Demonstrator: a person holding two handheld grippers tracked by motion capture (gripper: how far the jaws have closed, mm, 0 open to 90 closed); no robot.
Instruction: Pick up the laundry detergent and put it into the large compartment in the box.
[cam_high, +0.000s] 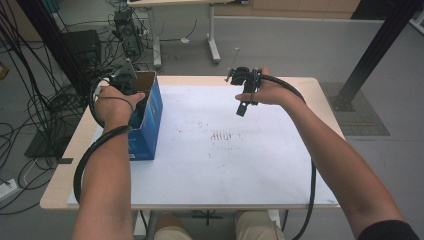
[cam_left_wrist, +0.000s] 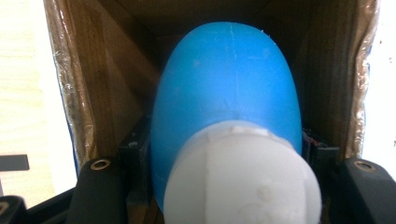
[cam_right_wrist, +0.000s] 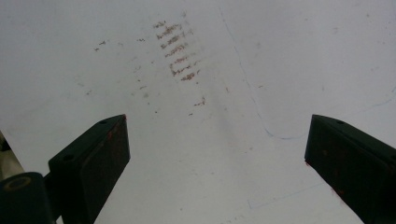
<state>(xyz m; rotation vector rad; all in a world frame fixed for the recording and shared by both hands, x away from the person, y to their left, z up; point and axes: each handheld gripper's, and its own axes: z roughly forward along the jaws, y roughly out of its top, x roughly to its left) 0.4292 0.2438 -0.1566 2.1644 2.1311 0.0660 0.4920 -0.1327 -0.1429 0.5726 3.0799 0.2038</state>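
left gripper (cam_high: 131, 85): fingers pinching blue bottle (cam_left_wrist: 229, 88) with white cap, inside open cardboard box (cam_high: 150, 117), bench's far left | right gripper (cam_right_wrist: 217, 154): fingers spread, nothing between, above white bench sheet (cam_high: 225, 150)

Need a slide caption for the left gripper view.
Left gripper shut on a blue bottle with white cap, inside the open cardboard box.

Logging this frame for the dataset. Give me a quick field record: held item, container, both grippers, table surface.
held item: blue plastic bottle with white cap, between the left gripper's jaws
container: open cardboard box with blue outside, at the table's left edge; bottle inside its opening
left gripper: shut on the bottle, at the box
right gripper: open, nothing between its jaws, held above the sheet
surface: white sheet with brownish scuff marks
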